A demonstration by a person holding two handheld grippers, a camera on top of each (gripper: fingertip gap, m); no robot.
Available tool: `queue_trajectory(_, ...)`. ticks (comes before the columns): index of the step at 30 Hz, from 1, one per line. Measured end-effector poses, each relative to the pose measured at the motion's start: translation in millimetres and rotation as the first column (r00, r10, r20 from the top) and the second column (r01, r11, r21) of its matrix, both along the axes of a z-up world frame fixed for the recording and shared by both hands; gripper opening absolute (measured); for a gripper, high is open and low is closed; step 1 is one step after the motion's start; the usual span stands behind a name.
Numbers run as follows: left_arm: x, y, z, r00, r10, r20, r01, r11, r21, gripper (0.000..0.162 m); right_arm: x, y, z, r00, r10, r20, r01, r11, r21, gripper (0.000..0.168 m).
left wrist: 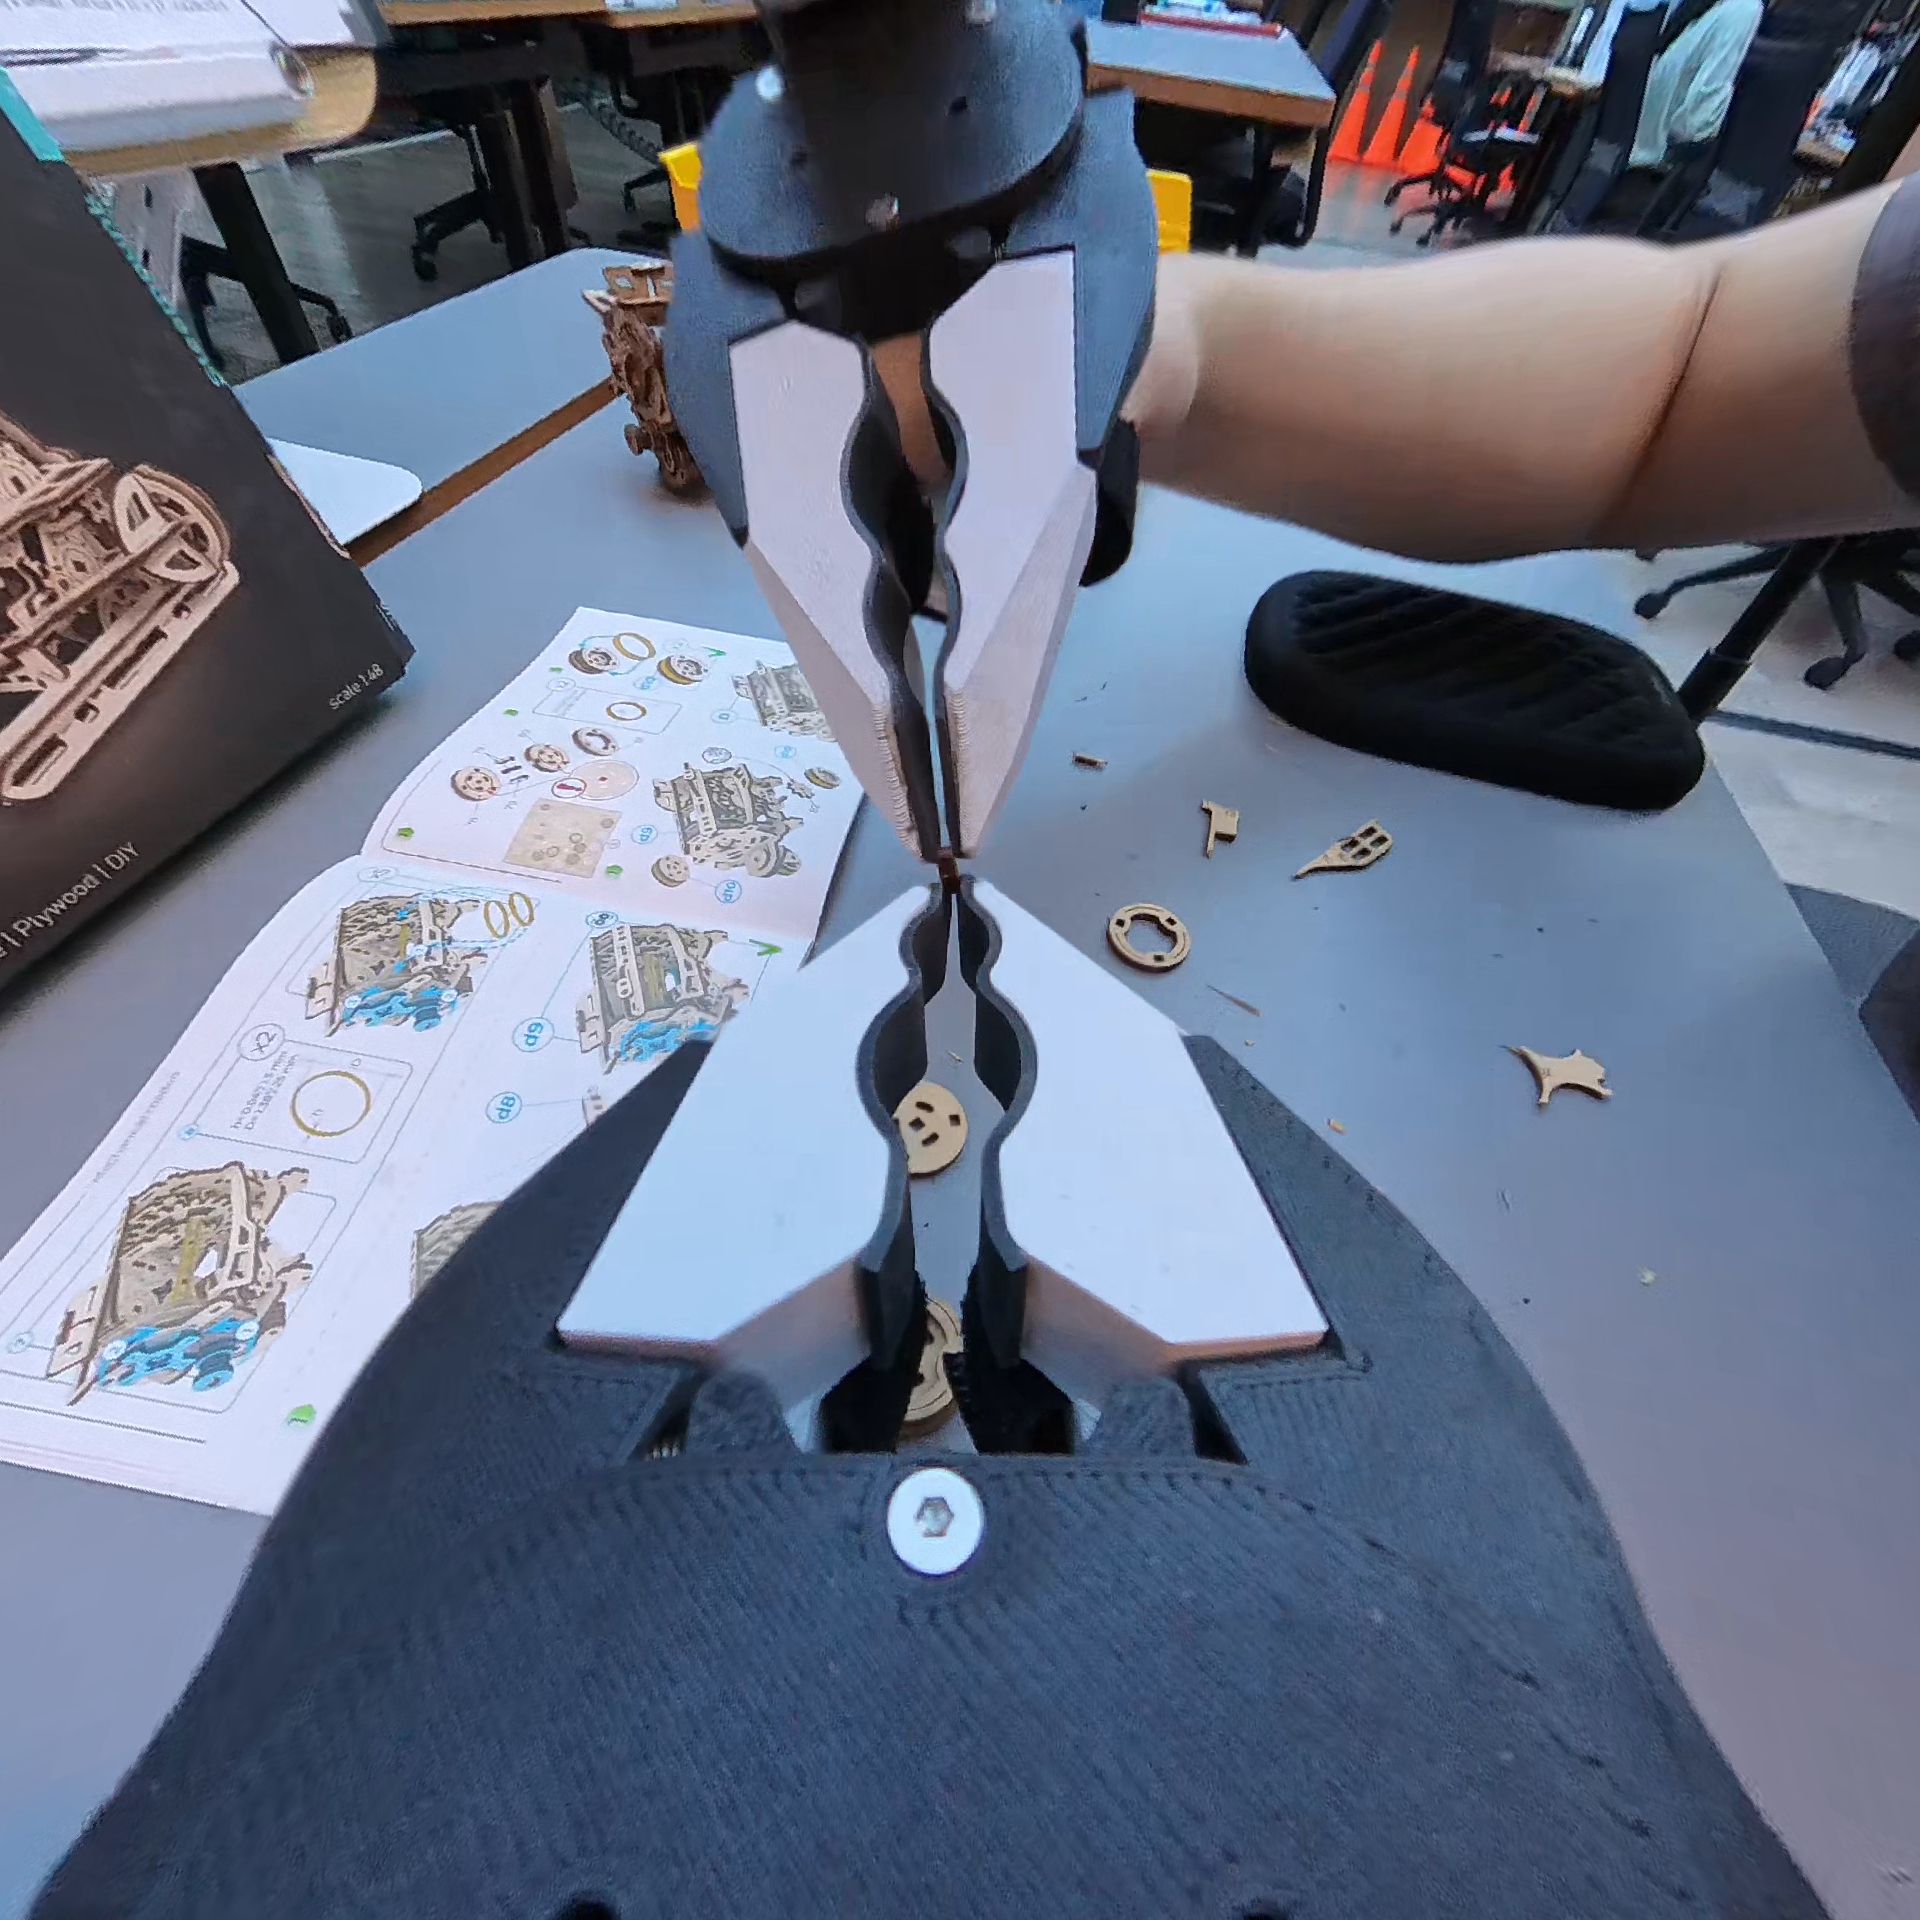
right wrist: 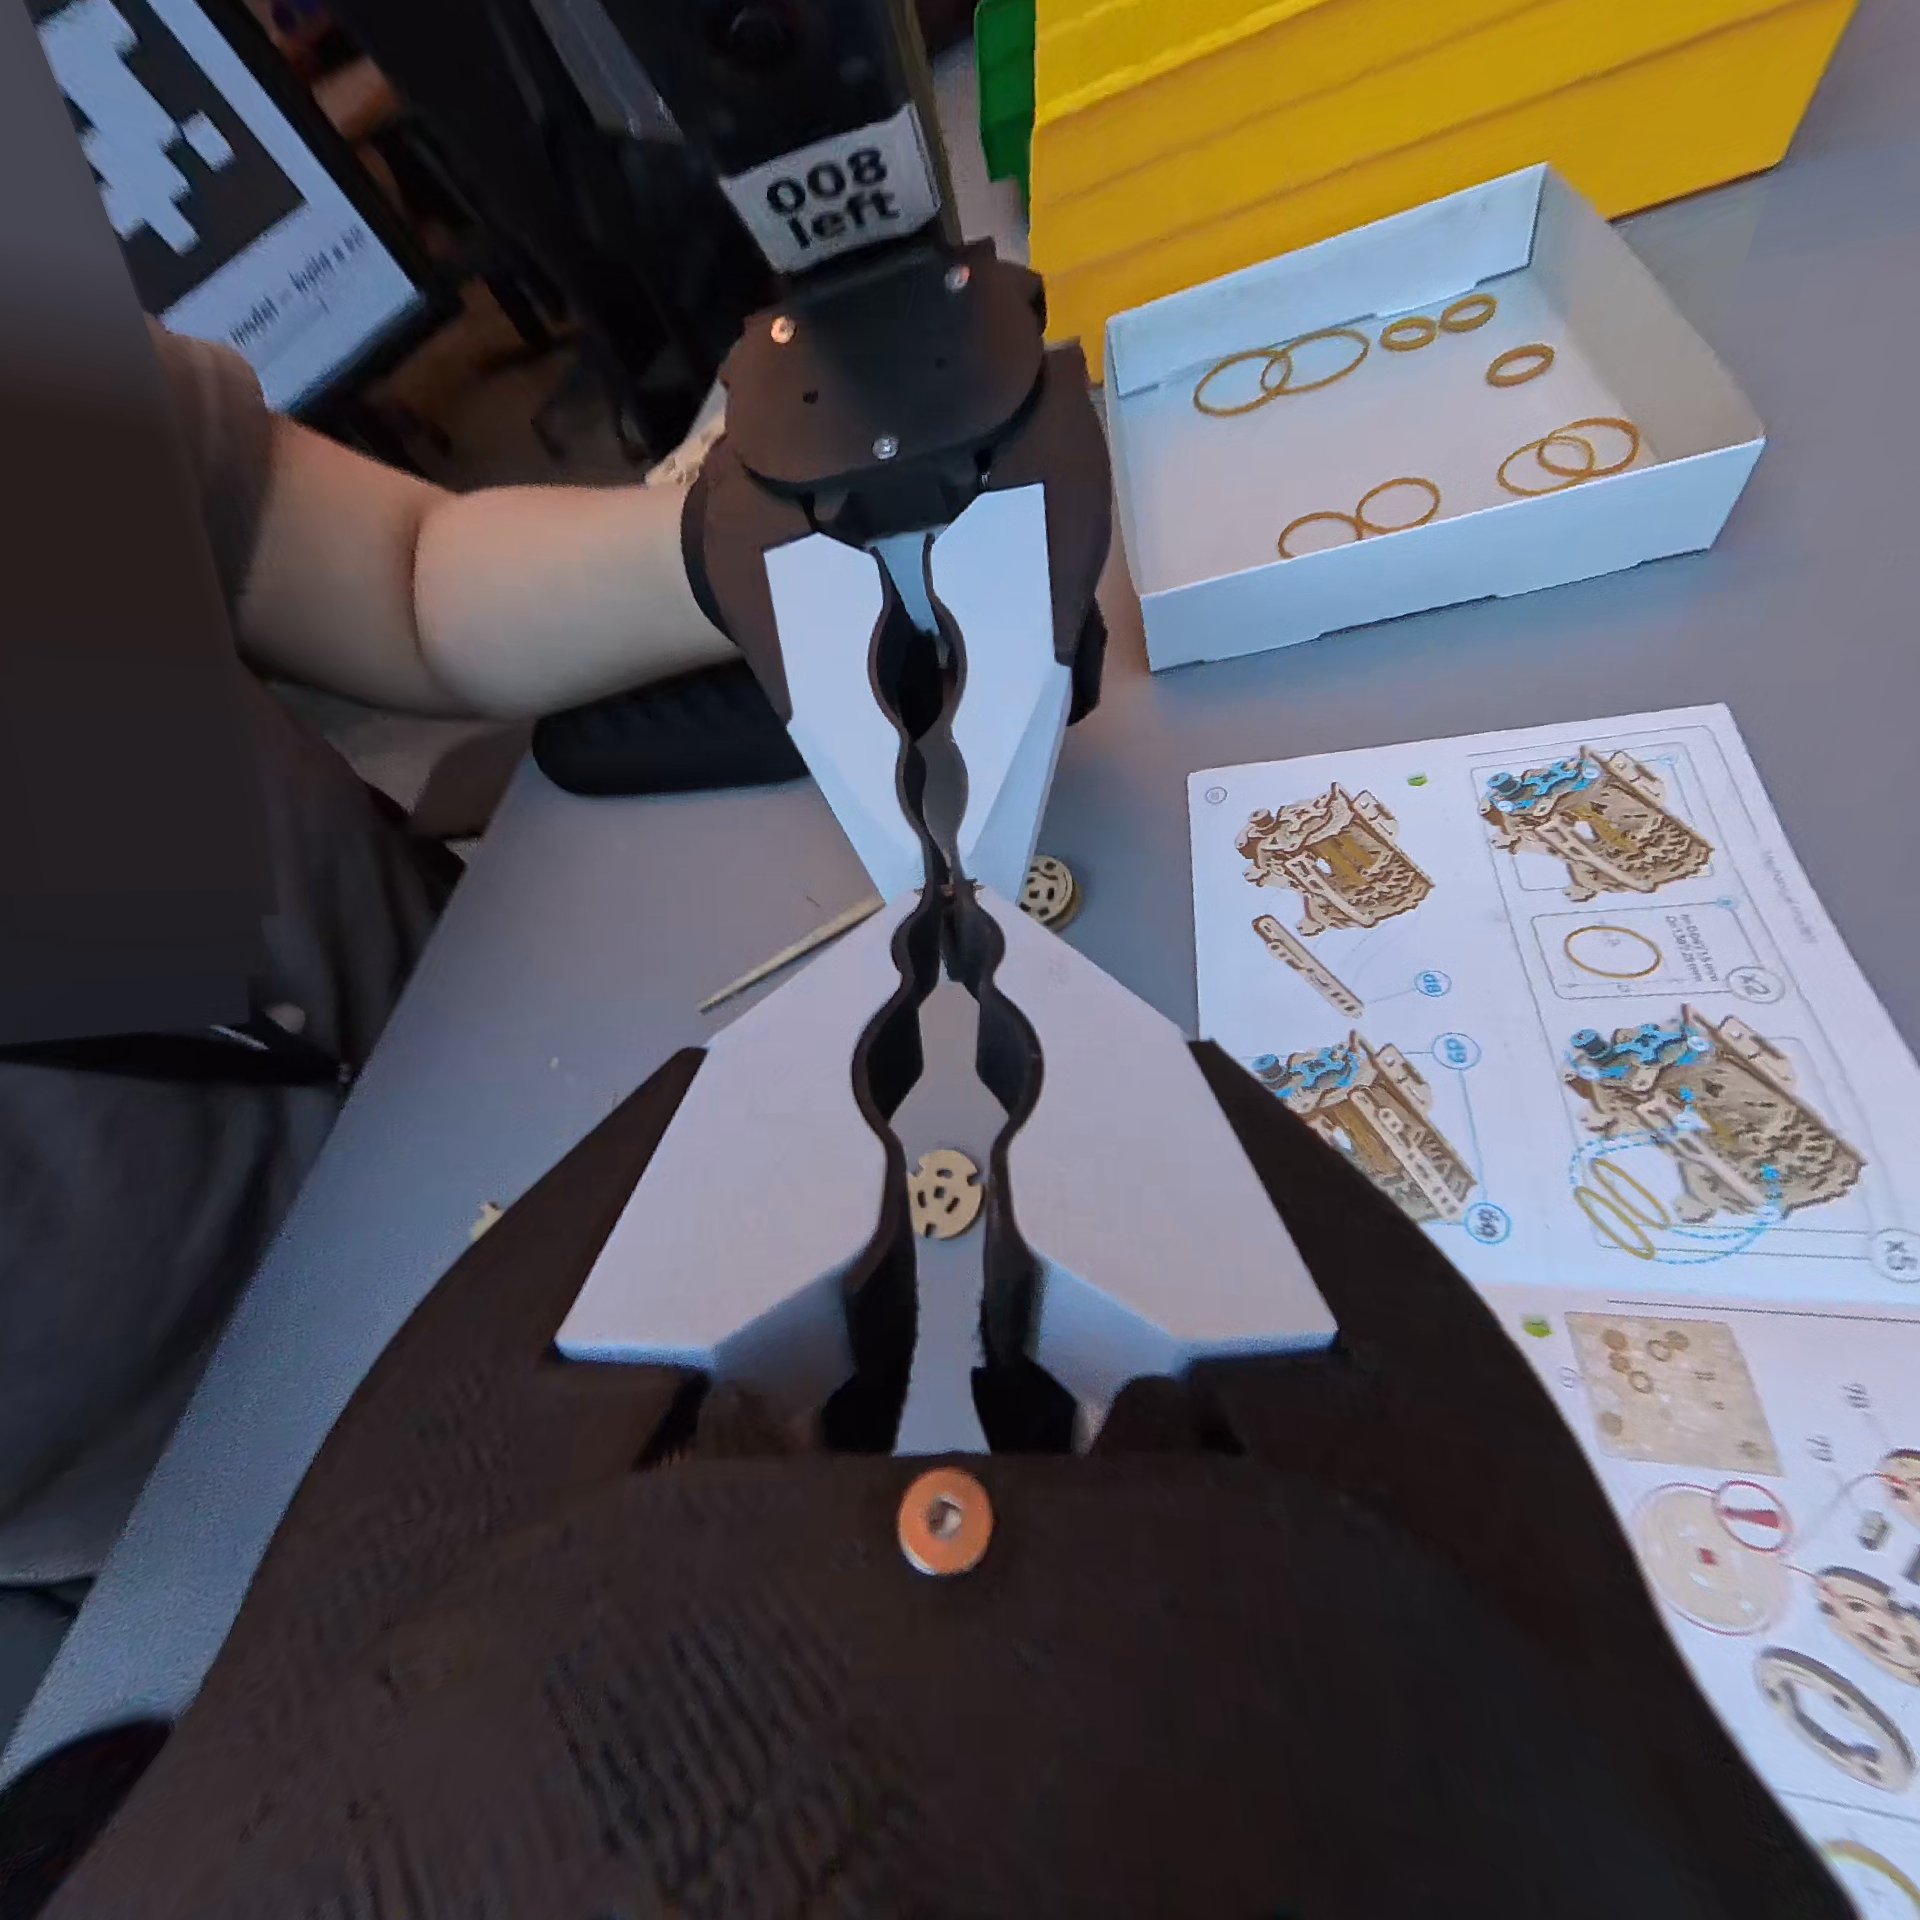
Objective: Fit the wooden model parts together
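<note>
My left gripper (left wrist: 948,896) and right gripper (right wrist: 951,906) meet tip to tip above the grey table (left wrist: 1455,1039). Both are shut, and a tiny brown wooden part (left wrist: 945,862) is pinched where the tips meet. It also shows as a small speck in the right wrist view (right wrist: 951,886). The right gripper (left wrist: 940,844) comes in from the far side in the left wrist view; the left gripper (right wrist: 938,875) does so in the right wrist view. Round wooden discs (left wrist: 928,1127) (right wrist: 943,1193) lie on the table under the grippers.
An open instruction booklet (left wrist: 499,935) (right wrist: 1558,987), a black model box (left wrist: 135,582), a built wooden model (left wrist: 644,374), a wooden ring (left wrist: 1147,936), scraps (left wrist: 1351,847), a black pad (left wrist: 1475,686), a white tray of rubber bands (right wrist: 1434,582), a yellow bin (right wrist: 1351,125), a thin stick (right wrist: 790,956). My two grippers' fingertips are within a few centimetres of each other.
</note>
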State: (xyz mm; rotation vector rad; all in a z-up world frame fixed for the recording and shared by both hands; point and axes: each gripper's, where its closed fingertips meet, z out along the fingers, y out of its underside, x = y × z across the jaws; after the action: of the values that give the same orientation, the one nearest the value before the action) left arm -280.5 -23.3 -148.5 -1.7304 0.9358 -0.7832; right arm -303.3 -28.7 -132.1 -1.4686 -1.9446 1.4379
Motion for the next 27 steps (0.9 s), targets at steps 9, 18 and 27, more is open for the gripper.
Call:
queue_trajectory(9,1.3,-3.8,-12.5,0.997,-0.022,-0.079,0.020,1.000,-0.018,0.000,1.7,2.3,-1.9,0.985,0.128,0.112,-0.150,0.965,0.215,0.006)
queue_trajectory(18,0.8,-4.4,-14.6,0.996,-0.029,-0.079,0.026,0.999,-0.032,0.000,-0.3,-3.1,-10.1,0.976,0.154,0.154,-0.184,0.962,0.202,0.007)
queue_trajectory(27,1.1,-5.3,-16.5,0.995,-0.035,-0.092,0.032,0.999,-0.034,0.000,0.7,-5.4,-16.1,0.969,0.167,0.180,-0.205,0.954,0.220,0.005)
